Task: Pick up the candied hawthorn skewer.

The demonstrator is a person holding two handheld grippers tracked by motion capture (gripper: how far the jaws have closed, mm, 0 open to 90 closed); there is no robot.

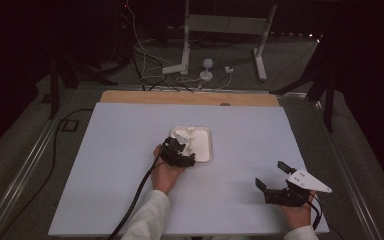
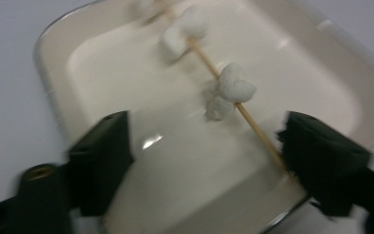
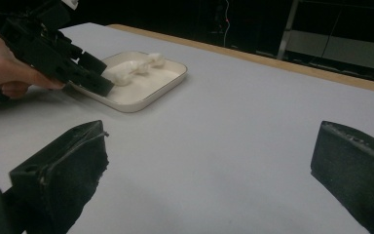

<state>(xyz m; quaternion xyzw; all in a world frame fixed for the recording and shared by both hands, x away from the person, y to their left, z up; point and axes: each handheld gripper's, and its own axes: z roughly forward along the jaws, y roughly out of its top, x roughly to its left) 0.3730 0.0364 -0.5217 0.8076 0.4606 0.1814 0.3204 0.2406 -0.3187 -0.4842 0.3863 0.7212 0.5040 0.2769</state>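
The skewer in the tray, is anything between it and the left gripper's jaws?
Nothing visible blocks it. In the left gripper view the wooden skewer with its marshmallows lies in the white tray, its near end right at one jaw of the left gripper. The jaws are open over the tray, with only bare tray floor between them.

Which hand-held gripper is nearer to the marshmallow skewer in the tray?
Left. The left hand-held gripper is over the tray, straddling the skewer; the right hand-held gripper sits far off on the table.
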